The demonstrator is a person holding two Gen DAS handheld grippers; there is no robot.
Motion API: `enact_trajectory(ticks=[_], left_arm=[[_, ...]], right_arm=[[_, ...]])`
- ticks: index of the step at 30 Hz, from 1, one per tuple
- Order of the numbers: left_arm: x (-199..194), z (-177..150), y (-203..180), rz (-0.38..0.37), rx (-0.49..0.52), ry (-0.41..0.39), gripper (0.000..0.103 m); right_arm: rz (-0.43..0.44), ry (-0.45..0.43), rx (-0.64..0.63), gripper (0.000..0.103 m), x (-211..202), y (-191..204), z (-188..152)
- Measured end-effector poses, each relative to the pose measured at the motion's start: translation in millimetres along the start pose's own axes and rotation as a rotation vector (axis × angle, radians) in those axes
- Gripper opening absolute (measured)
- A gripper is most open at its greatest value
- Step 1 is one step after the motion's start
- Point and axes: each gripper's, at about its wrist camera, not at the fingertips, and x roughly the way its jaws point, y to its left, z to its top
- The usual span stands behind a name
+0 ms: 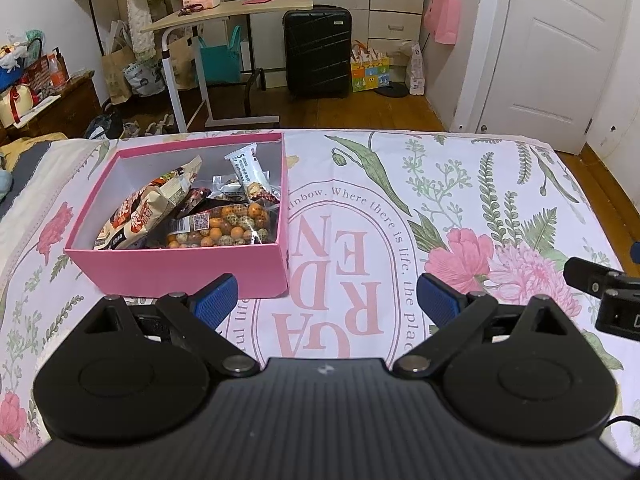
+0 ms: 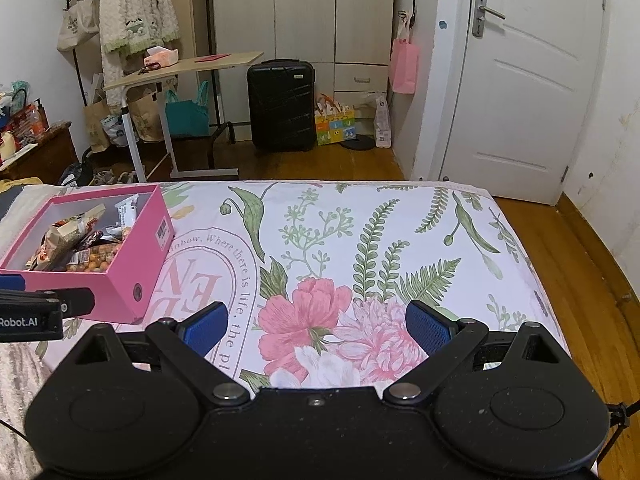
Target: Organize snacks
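- Left gripper (image 1: pixel 327 298): blue pads spread wide, nothing between them; it hangs low over the bedspread.
- Right gripper (image 2: pixel 317 322): likewise released and empty, over the pink flower print. Its tip shows at 3 o'clock in the left view.
- Key relation: the pink box (image 1: pixel 180 270) sits at about 11 o'clock from the left gripper, its near wall just beyond the left pad. From the right gripper it lies at 10 o'clock, well apart. The left gripper is the nearer.
- Box's long axis runs roughly from 7 to 1 o'clock in the right view; open top, no lid seen.
- Contents: a cream snack bag (image 1: pixel 146 210) leaning along the left side, a clear bag of round nuts (image 1: pixel 228 226) against the near-right corner, a white bar wrapper (image 1: pixel 250 170) propped at the far wall, darker small packets between.
- No loose snacks seen on the bedspread (image 2: pixel 400 220); judging by that, the sorting looks largely done, or the next move is inside the box.
- Surface: soft printed cloth over a bed, so the box may rock if pushed.
- Room beyond, at 12 o'clock: black suitcase (image 2: pixel 281 104), rolling side table (image 2: pixel 180 68), wardrobe, wooden floor; white door (image 2: pixel 532 80) at 1 to 2 o'clock.
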Motion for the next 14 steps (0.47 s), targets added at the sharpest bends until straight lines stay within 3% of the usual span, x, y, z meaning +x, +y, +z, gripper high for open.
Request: enact_trajectory(ticks=[14], left_arm=[[1.2, -2.5, 0.9, -0.014, -0.006, 0.01, 0.097]], right_arm=[[-0.005, 0.019, 0.003, 0.098, 5.3, -3.1, -0.1]])
